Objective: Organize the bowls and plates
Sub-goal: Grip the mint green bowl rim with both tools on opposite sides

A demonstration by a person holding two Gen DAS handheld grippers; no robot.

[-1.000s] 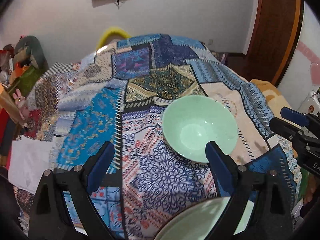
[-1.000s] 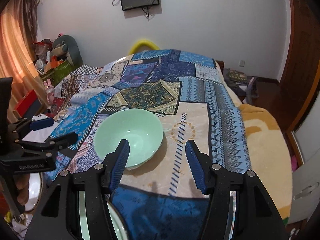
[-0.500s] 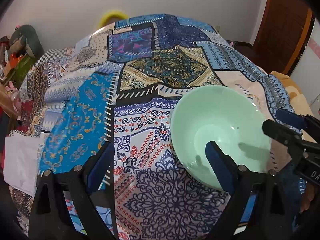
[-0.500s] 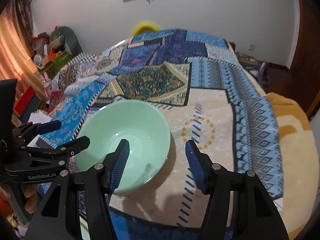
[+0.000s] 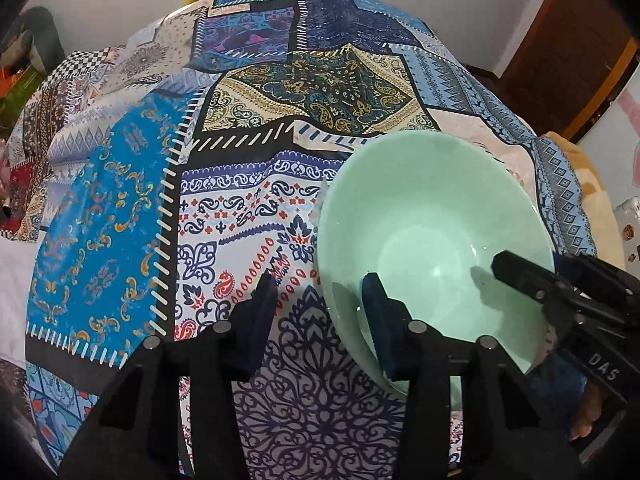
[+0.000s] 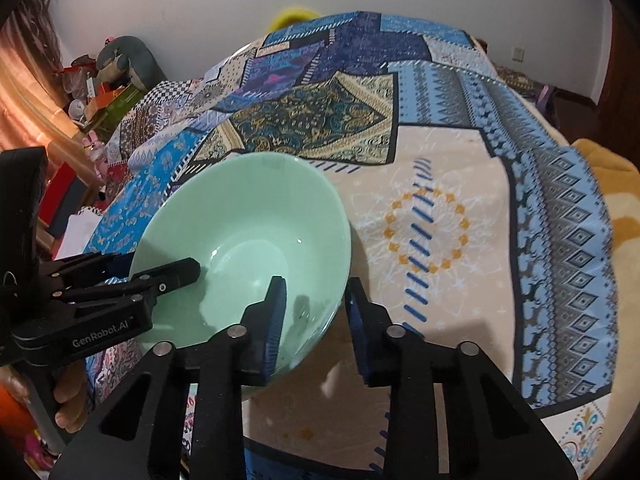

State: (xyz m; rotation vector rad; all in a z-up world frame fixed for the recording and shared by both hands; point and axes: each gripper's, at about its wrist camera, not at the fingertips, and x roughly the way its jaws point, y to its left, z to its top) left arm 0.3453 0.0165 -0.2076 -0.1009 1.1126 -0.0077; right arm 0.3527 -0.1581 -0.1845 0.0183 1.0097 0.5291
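A pale green bowl [image 5: 432, 216] [image 6: 248, 216] sits upright and empty on the patchwork cloth [image 5: 240, 216]. My left gripper [image 5: 318, 304] straddles the bowl's left rim, one finger inside and one outside, with a gap still showing. It appears in the right wrist view as the left gripper [image 6: 148, 268]. My right gripper [image 6: 316, 300] straddles the opposite rim the same way, its left finger in the bowl and its right finger just outside the wall. From the left wrist view the right gripper [image 5: 556, 272] reaches in from the right. Neither clamps the rim.
The patchwork cloth [image 6: 440, 220] covers a broad surface that drops off at the right onto a yellow blanket [image 6: 616, 168]. Boxes and toys [image 6: 100, 92] crowd the far left. A wooden door [image 5: 568, 40] stands at the back right. A hand [image 6: 66, 404] holds the left gripper.
Both grippers moved forward and down onto the bowl. Their jaws narrowed, and each now has one finger inside the rim. The bowl has stayed in place.
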